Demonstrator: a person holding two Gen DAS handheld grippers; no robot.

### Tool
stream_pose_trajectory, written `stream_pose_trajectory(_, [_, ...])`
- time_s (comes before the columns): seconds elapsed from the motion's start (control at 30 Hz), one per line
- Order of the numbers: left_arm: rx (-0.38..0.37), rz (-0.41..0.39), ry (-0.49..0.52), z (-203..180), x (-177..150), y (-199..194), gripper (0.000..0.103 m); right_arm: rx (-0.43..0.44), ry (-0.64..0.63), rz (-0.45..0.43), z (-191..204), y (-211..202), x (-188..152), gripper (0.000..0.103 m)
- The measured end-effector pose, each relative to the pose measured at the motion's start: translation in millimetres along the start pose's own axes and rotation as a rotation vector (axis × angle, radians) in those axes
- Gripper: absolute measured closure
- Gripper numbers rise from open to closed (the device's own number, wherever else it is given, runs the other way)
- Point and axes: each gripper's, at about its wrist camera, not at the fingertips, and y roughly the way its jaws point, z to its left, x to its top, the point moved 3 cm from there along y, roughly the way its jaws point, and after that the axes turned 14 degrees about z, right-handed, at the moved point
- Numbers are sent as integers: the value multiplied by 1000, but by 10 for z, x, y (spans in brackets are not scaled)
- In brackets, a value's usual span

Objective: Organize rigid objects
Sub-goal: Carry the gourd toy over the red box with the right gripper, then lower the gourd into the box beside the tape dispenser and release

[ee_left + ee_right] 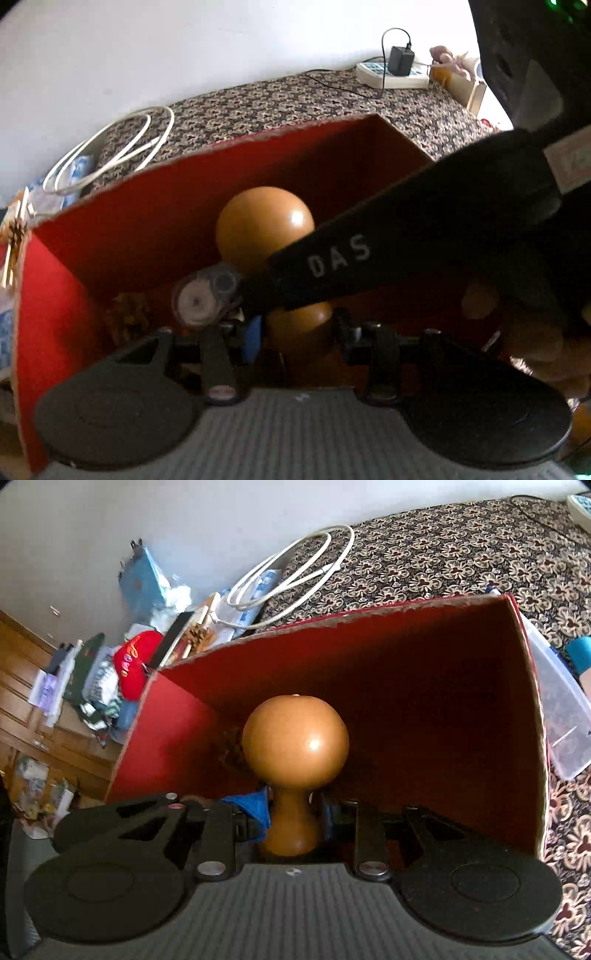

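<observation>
1. Right wrist view: right gripper (291, 812) clenches the wooden gourd (295, 746) by its neck, over the red box (406, 686) on the bed (443, 554), presumably for stowing.
2. Left gripper (295, 328): grip unclear.
</observation>
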Motion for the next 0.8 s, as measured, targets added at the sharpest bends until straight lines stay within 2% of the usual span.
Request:
stream_pose_trajectory(0.1, [-21,15,-22,40,-9,9,57,-10,44,42,-68,48,26,92])
stream_pose_trajectory(0.33, [-11,-3,-57,45,-20,-19,53,7,72,84,-129,115,64,90])
stream_pose_trajectory(0.5, [10,-6,-74,54,21,-18,52,-41,70,72,-100,143,92,89])
stream_pose_trajectory(0.8, [26,-12,-91,67,25,-13,48,-12,61,26,-104,96,98,89])
